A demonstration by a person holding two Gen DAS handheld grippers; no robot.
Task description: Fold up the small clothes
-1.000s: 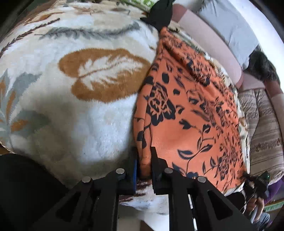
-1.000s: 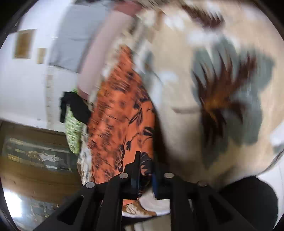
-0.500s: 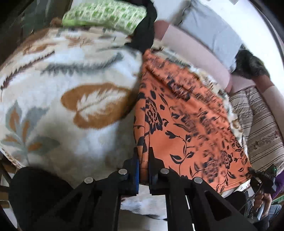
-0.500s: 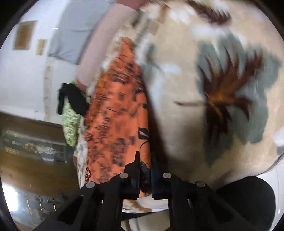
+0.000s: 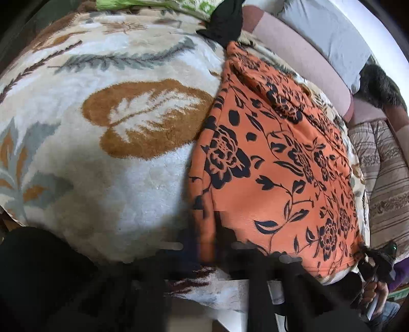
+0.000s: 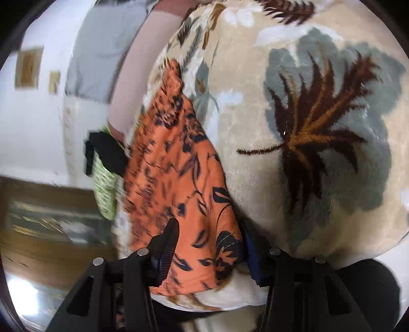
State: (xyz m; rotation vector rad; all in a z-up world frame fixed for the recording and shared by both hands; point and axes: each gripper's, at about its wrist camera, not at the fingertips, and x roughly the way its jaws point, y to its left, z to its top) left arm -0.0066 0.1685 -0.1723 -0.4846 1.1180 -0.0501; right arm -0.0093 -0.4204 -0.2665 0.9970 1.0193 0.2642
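An orange cloth with a black flower print (image 5: 276, 163) lies flat on a plush leaf-patterned blanket (image 5: 107, 122). My left gripper (image 5: 204, 242) is motion-blurred at the cloth's near corner; its jaws look parted around the hem. In the right wrist view the same cloth (image 6: 179, 163) runs away from me. My right gripper (image 6: 209, 245) is open, its fingers wide apart on either side of the cloth's near corner, not pinching it. The right gripper also shows at the cloth's far corner in the left wrist view (image 5: 378, 258).
A black garment (image 5: 225, 20) and a green checked cloth (image 5: 158, 3) lie at the blanket's far end. A pink bolster (image 5: 301, 56), grey pillow (image 5: 329, 30) and striped bedding (image 5: 386, 178) run along the right. The blanket's near edge drops off below both grippers.
Both grippers held the cloth's near corners pinched shut earlier. The right gripper's jaws have now spread wide and released the cloth. The left gripper is blurred and appears to be opening.
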